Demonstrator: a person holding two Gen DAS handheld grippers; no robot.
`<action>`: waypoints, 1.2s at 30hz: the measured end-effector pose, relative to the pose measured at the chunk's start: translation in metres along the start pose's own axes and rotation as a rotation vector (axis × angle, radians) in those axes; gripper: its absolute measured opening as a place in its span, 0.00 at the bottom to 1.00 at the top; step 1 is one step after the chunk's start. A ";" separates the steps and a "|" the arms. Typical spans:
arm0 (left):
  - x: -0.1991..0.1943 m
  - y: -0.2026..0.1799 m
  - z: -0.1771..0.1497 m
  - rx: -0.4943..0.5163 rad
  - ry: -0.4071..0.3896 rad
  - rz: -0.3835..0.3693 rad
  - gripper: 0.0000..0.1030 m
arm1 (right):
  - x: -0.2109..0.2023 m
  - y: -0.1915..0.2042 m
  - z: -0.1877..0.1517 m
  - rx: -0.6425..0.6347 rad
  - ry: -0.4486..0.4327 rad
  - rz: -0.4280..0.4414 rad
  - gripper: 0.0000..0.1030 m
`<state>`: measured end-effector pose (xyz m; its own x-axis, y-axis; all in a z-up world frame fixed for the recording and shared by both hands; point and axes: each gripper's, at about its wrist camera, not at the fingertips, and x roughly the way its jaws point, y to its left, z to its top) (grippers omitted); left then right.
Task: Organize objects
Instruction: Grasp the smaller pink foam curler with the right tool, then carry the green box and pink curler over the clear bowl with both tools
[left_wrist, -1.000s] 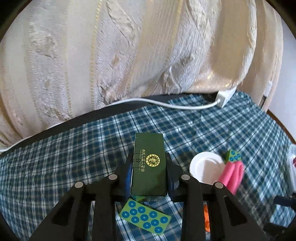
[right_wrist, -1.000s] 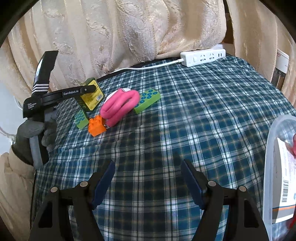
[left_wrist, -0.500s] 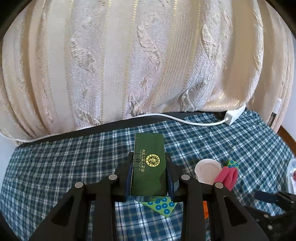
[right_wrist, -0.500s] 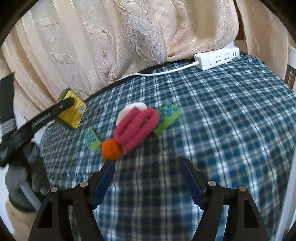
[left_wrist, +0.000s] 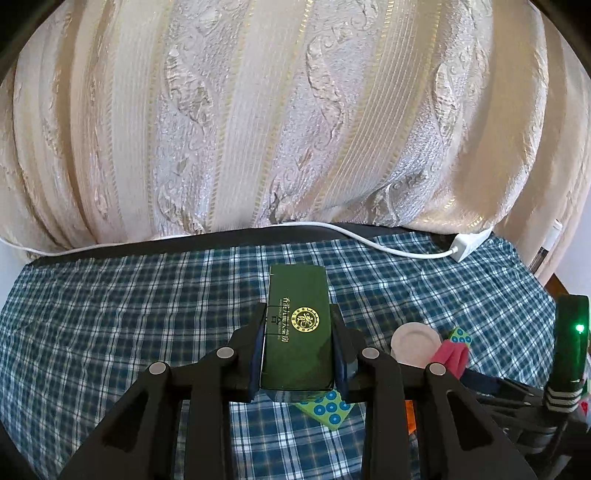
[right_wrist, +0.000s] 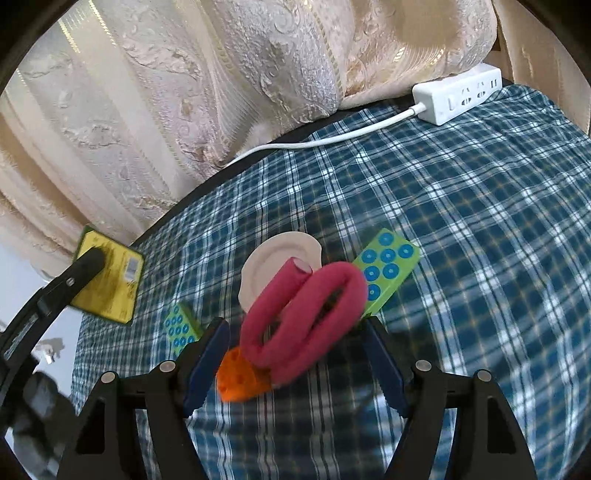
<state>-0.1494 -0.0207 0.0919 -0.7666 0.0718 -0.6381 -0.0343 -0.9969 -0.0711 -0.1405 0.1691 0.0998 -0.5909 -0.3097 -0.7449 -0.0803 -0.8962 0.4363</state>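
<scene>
Left gripper (left_wrist: 298, 350) clamped tight on a dark green glossy carton (left_wrist: 297, 325), flat rectangular, gold round emblem and gold print on its top face; blue pads press both long sides, carton held off the cloth, lower centre of the left wrist view. From the right wrist view the same carton (right_wrist: 107, 280) shows a yellow printed end face at mid left, blurred, with a black finger across it.

Right gripper (right_wrist: 297, 363) jaws wide apart, pads touching nothing, holding nothing. Between them at lower centre: pink fuzzy foam roller (right_wrist: 303, 317), a soft tube bent into loops, its cut end showing. Under its lower left end an orange plastic brick (right_wrist: 240, 380), studded, blurred. Lime green building block (right_wrist: 386, 271) with blue round studs sits just right of the roller, touching or nearly. Smaller green studded block (right_wrist: 181, 326) lies left of the left pad. White round plastic lid (right_wrist: 273, 264), shallow rim, lies behind the roller, partly covered.

Blue-white plaid tablecloth (right_wrist: 461, 258), woven, slightly rumpled. White power strip (right_wrist: 458, 94) with cord, upper right. Cream brocade curtain (left_wrist: 277, 110), shiny, vertical ribbed stripes, fills the upper frame.
</scene>
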 end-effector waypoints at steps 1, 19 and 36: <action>0.001 0.001 0.000 -0.004 0.003 0.001 0.30 | 0.001 0.001 0.001 -0.003 -0.001 -0.006 0.75; -0.011 -0.016 0.003 0.012 -0.010 -0.042 0.30 | -0.037 -0.009 -0.024 -0.040 -0.009 -0.004 0.44; -0.037 -0.054 -0.004 0.094 -0.045 -0.120 0.30 | -0.118 -0.045 -0.064 0.032 -0.100 -0.058 0.44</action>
<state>-0.1167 0.0302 0.1167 -0.7814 0.1908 -0.5942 -0.1853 -0.9801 -0.0712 -0.0162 0.2257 0.1360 -0.6614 -0.2230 -0.7161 -0.1411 -0.9007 0.4108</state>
